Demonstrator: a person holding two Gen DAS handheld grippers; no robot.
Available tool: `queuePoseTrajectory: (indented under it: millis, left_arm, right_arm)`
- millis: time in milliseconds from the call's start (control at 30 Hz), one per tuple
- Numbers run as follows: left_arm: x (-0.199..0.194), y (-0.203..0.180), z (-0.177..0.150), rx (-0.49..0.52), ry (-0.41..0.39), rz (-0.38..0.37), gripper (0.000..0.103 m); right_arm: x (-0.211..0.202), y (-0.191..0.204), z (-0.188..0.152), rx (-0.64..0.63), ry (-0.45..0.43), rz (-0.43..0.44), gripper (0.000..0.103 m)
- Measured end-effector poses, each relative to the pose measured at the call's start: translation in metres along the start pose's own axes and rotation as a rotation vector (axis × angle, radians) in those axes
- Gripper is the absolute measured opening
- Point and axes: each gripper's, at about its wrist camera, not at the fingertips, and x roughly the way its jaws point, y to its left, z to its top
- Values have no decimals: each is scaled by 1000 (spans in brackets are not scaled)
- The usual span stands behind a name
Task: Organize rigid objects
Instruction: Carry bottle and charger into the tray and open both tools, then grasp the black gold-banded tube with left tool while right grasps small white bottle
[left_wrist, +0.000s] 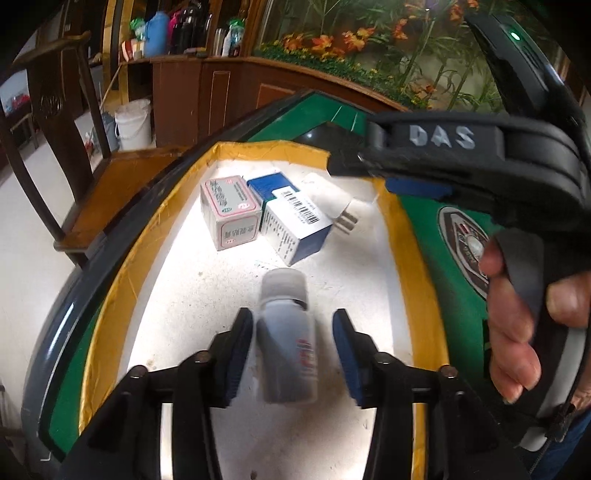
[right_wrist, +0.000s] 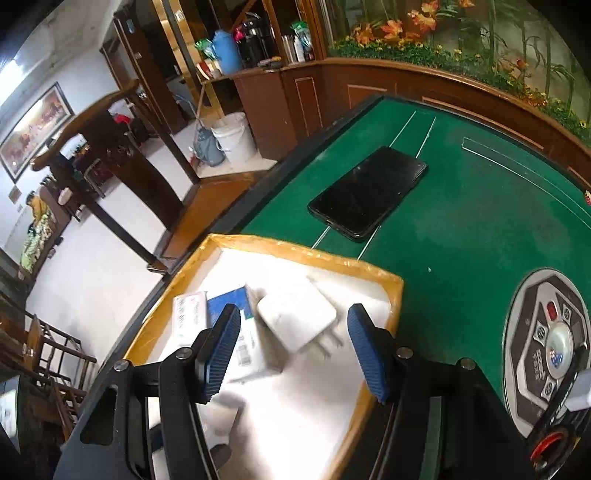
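The bottle (left_wrist: 286, 339) is motion-blurred, its label unreadable.

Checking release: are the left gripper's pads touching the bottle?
Apart. The left wrist view shows tray floor between the bottle and the right pad of the left gripper.

Between my left fingers (left_wrist: 236, 354) a small bottle (left_wrist: 286, 339) is lying in the tray (left_wrist: 122, 273). Ahead of them two cartons (left_wrist: 231, 214) are sitting side by side. A charger (right_wrist: 297, 319) is lying between my right fingers (right_wrist: 219, 347), and a phone (right_wrist: 369, 192) is lying beyond, on the table (right_wrist: 461, 236).
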Motion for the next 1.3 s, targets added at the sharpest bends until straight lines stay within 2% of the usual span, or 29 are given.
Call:
queuePoseTrajectory:
  millis: [300, 600, 733, 800, 867, 900, 967, 1067, 1233, 1300]
  left_arm:
    - [-34, -20, -14, 61, -82, 17, 52]
    - [-60, -55, -37, 133, -139, -21, 56]
    - [-67, -79, -54, 186, -157, -40, 57]
    - [-72, -101, -65, 244, -181, -58, 57]
    - [-73, -125, -77, 309, -184, -100, 64]
    - [-72, -137, -83, 337, -183, -120, 72]
    - [-65, -162, -99, 407, -171, -155, 73]
    - [-49, -189, -117, 511, -136, -168, 73]
    - [-18, -202, -124, 514, -23, -155, 73]
    - [-19, -201, -119, 496, -37, -171, 73]
  right_arm:
    - [-57, -21, -43, 33, -63, 100, 60]
    - [-99, -59, -94, 66, -98, 138, 60]
    - [-118, -81, -120, 64, -127, 106, 60]
    - [-129, -97, -132, 71, -152, 80, 60]
    - [-140, -116, -145, 84, -179, 37, 60]
    - [-145, -125, -149, 98, -192, 22, 60]
    - [-156, -149, -159, 128, -211, 4, 60]
    - [-168, -180, -172, 188, -249, -14, 60]
    - [-175, -212, -184, 220, -251, -60, 60]
    - [-171, -221, -184, 246, -238, -100, 60]
